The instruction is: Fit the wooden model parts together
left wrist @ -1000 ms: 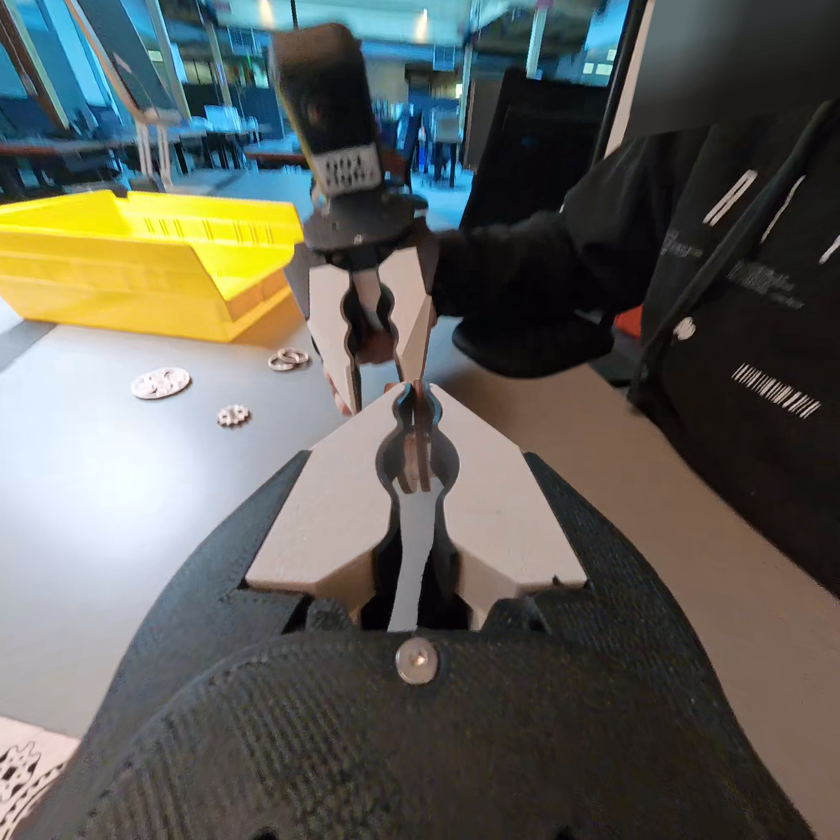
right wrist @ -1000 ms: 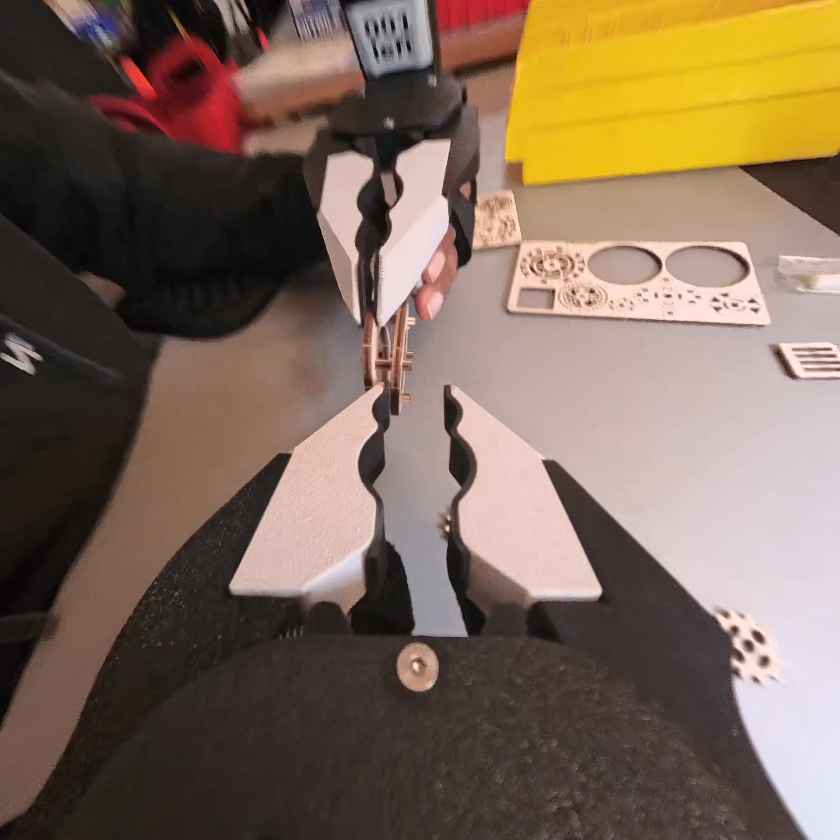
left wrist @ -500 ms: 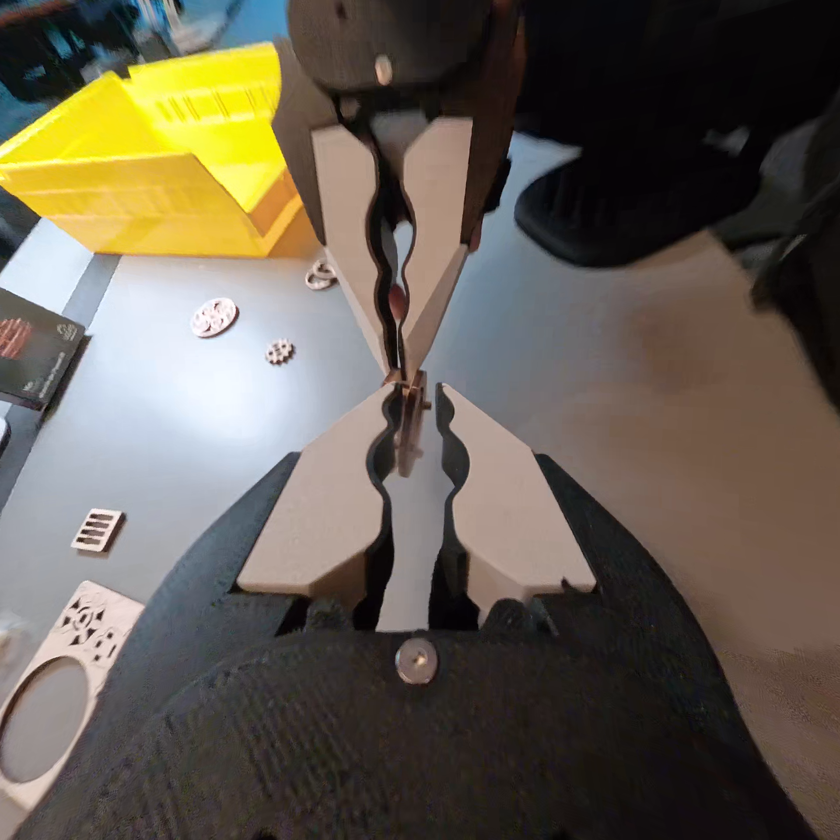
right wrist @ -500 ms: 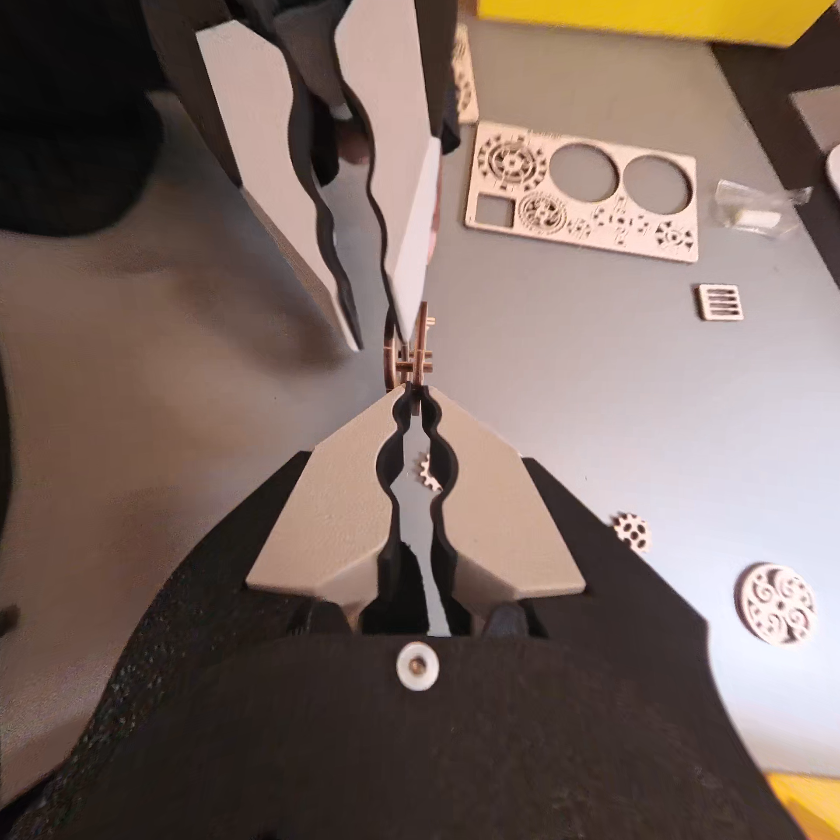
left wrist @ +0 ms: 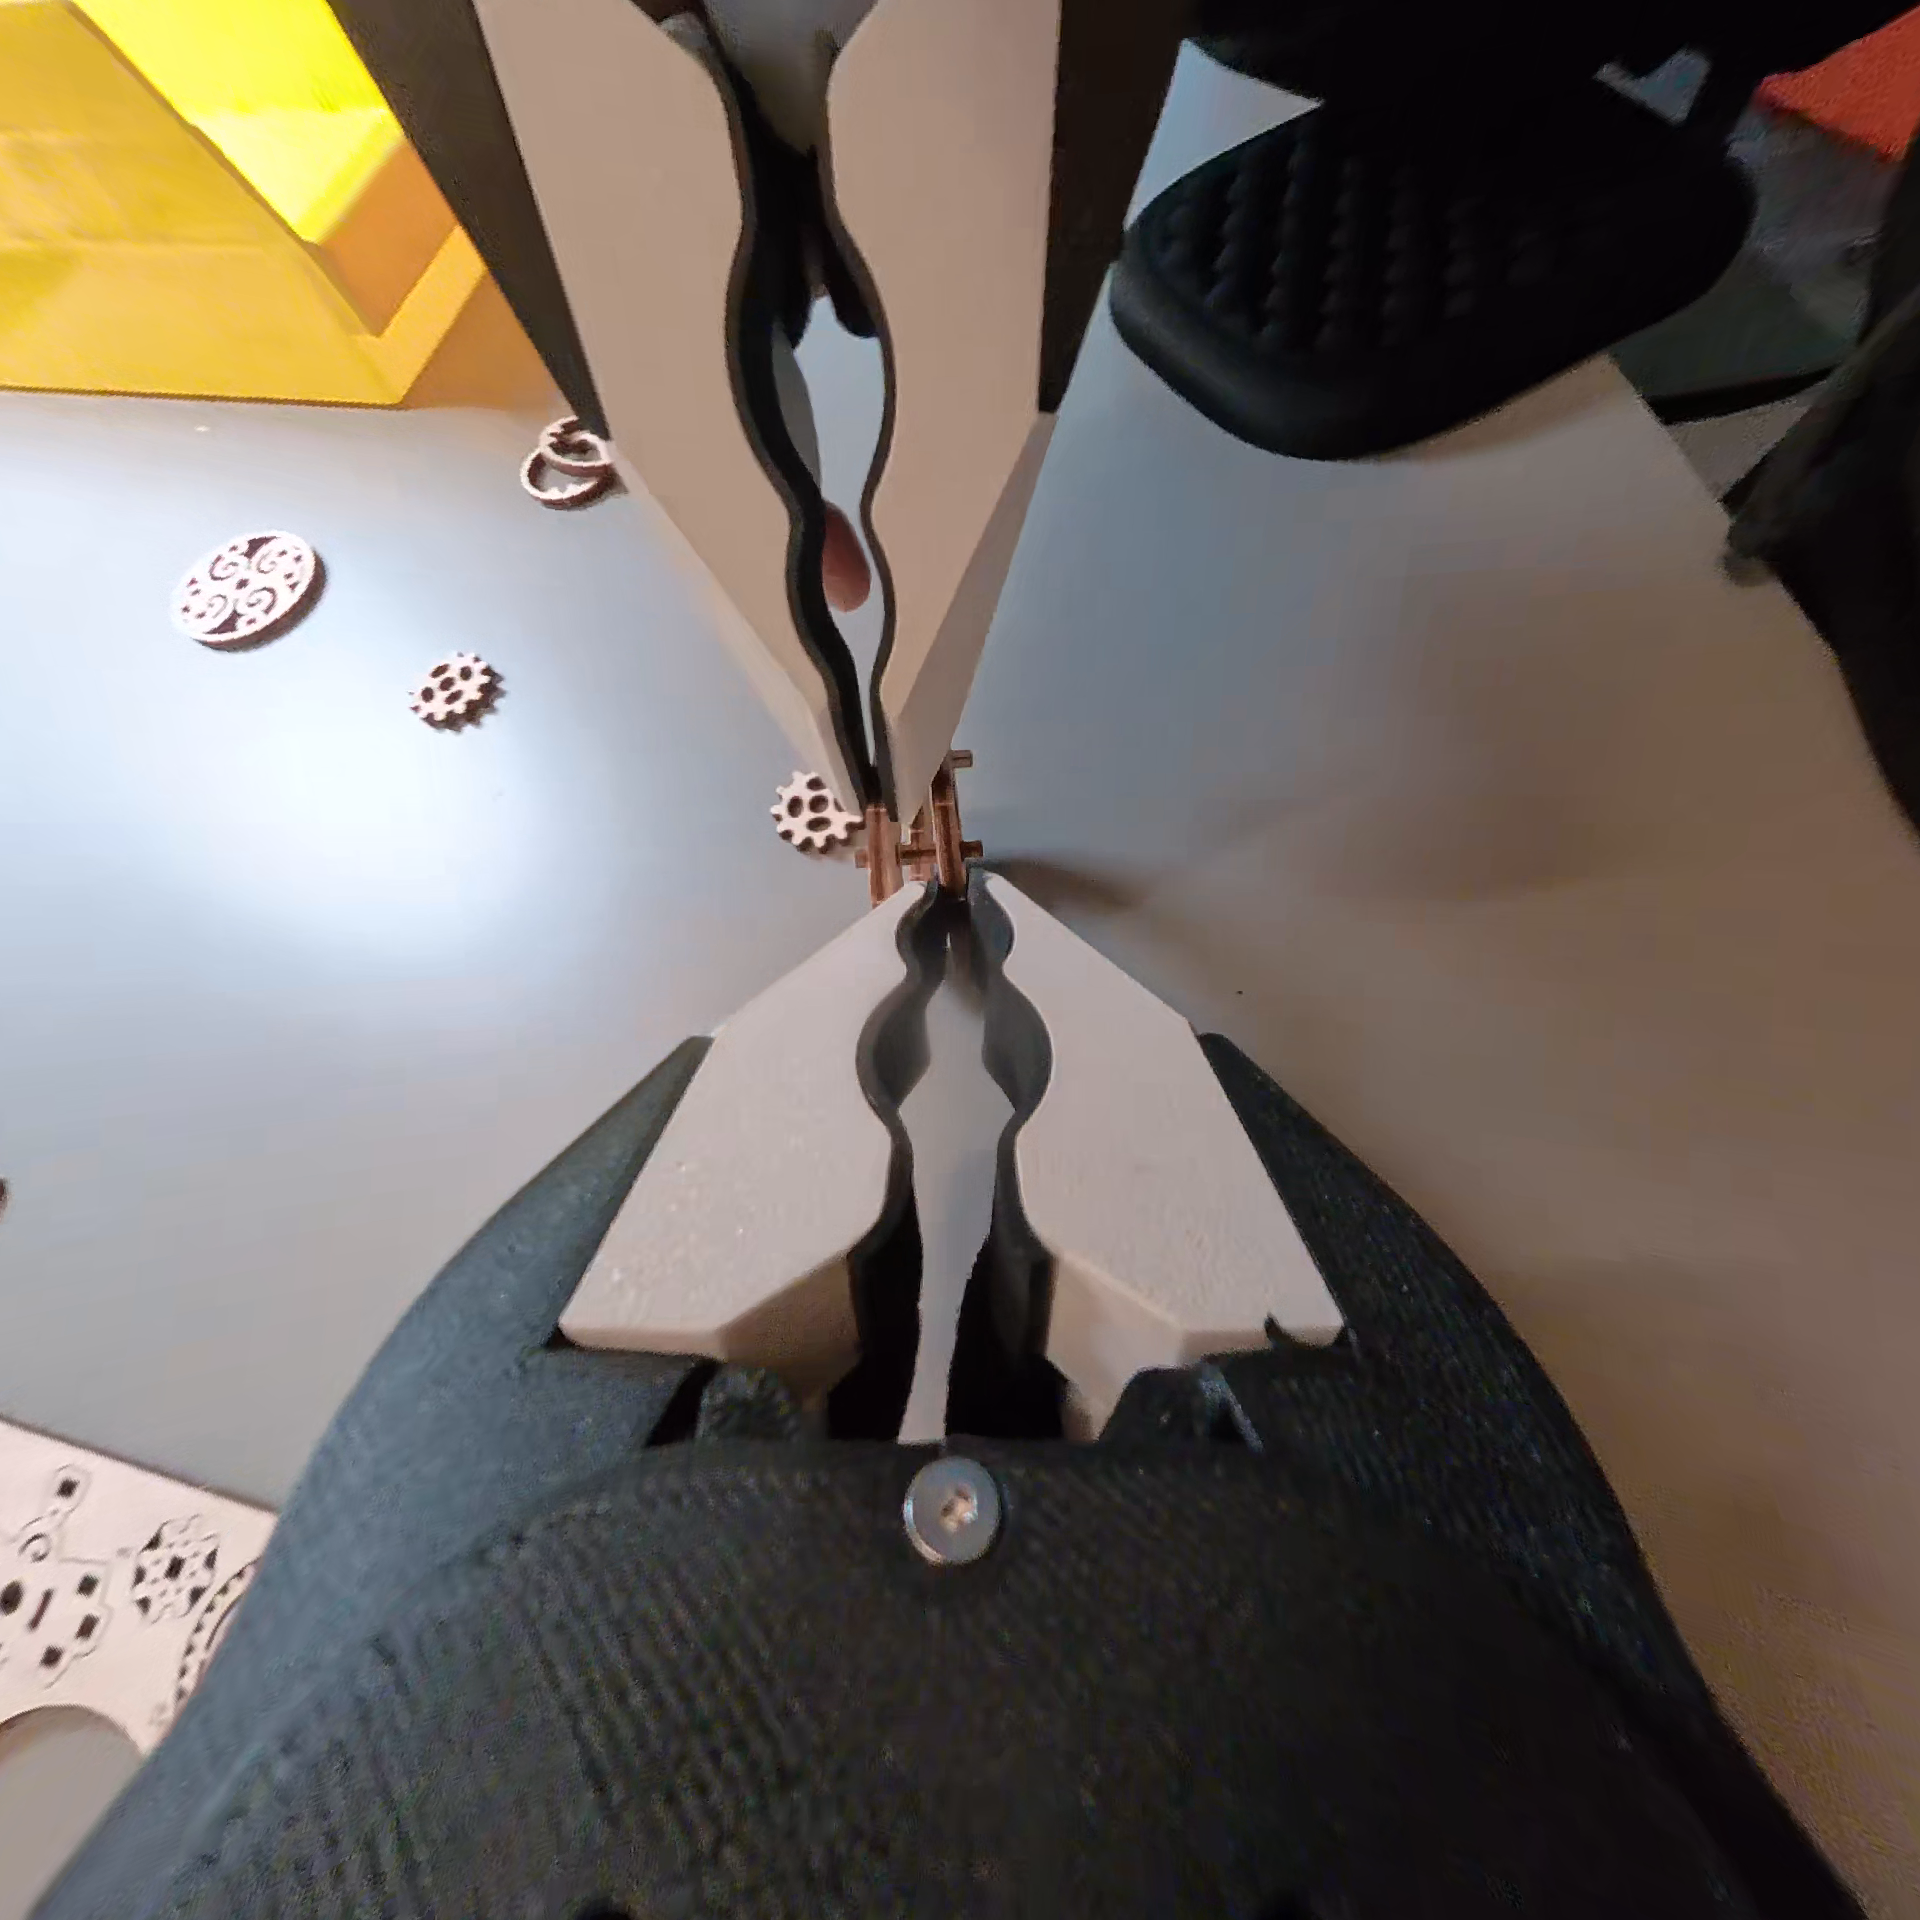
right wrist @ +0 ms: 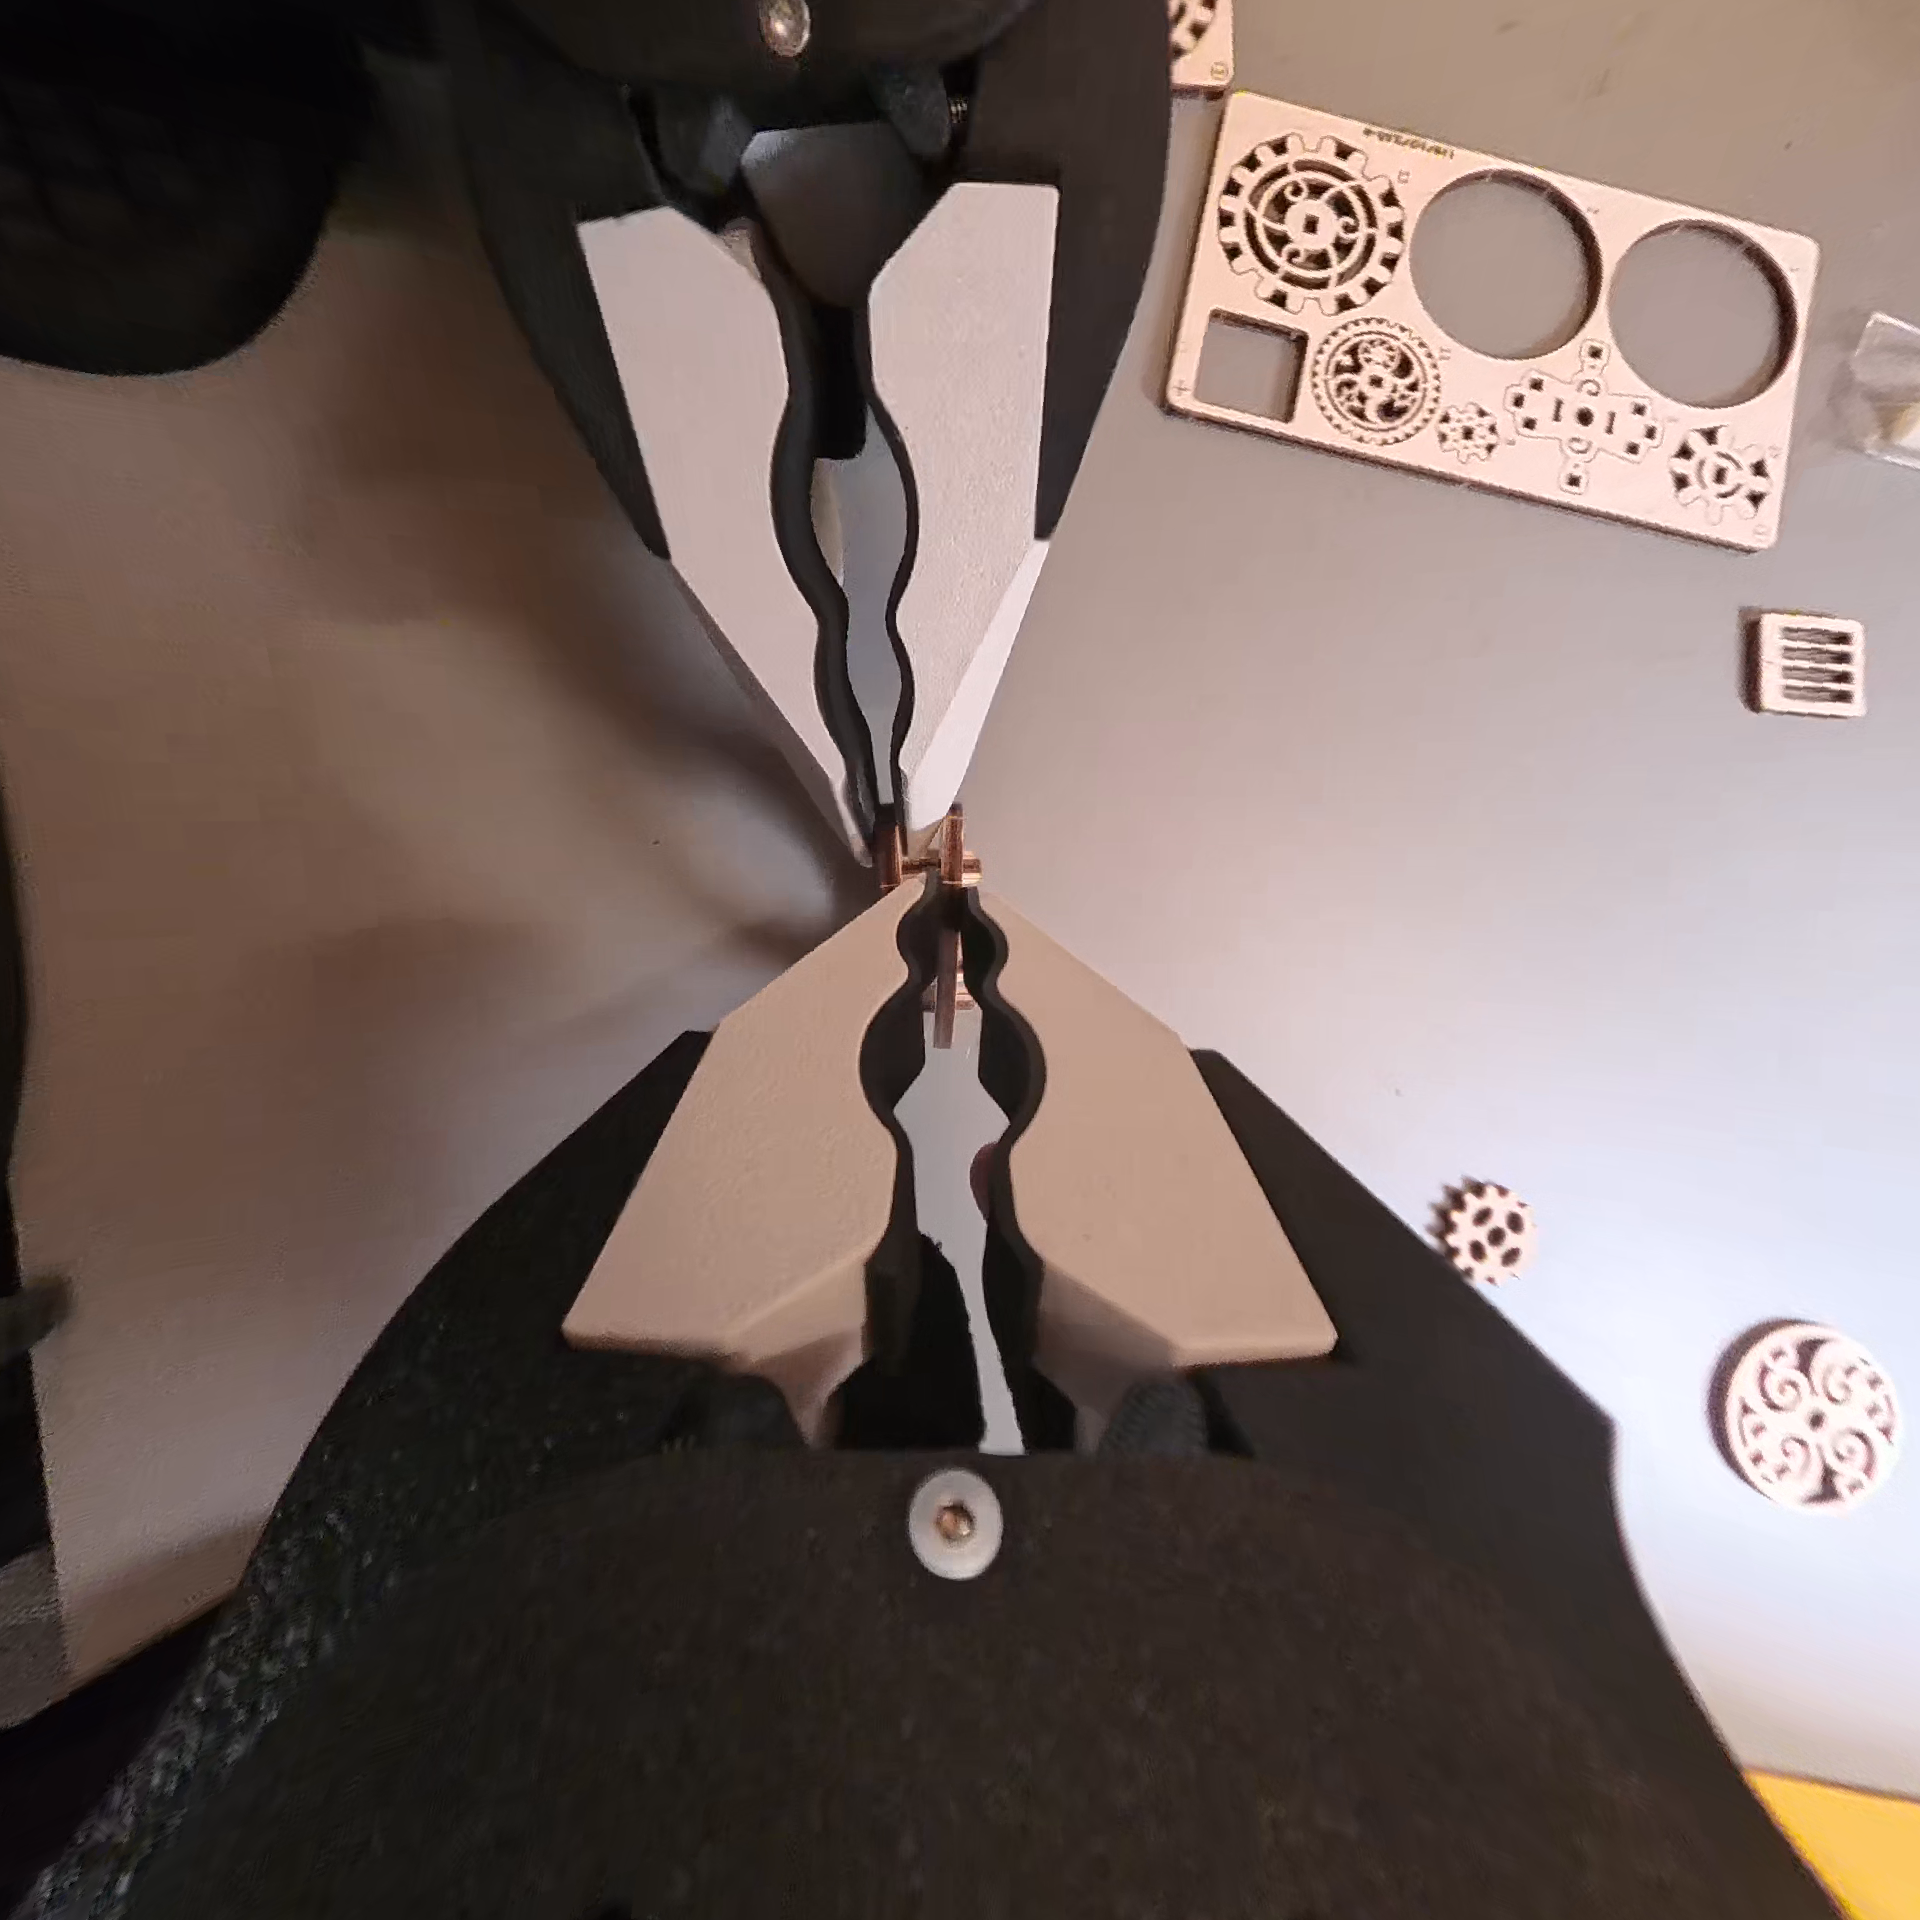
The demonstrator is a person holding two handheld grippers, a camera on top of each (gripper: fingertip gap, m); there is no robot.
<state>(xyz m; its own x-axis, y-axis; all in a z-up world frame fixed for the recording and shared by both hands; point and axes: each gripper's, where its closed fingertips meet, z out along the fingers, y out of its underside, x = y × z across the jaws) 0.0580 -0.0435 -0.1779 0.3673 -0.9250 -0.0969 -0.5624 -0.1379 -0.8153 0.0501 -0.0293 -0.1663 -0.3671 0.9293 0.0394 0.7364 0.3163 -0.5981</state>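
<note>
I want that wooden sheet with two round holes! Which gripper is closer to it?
Left. The left gripper sits beside the sheet; the right gripper lies on the far side. Both pinch the wooden model.

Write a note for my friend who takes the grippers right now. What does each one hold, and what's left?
Left gripper: shut on one disc of the small wooden assembly.
Right gripper: shut on its other disc, tip to tip with the left, above the grey table.
Done: two discs sit on a cross pin.
Left: whether they are fully seated cannot be told. Loose gears, a round disc and the parts sheet wait on the table.
</note>
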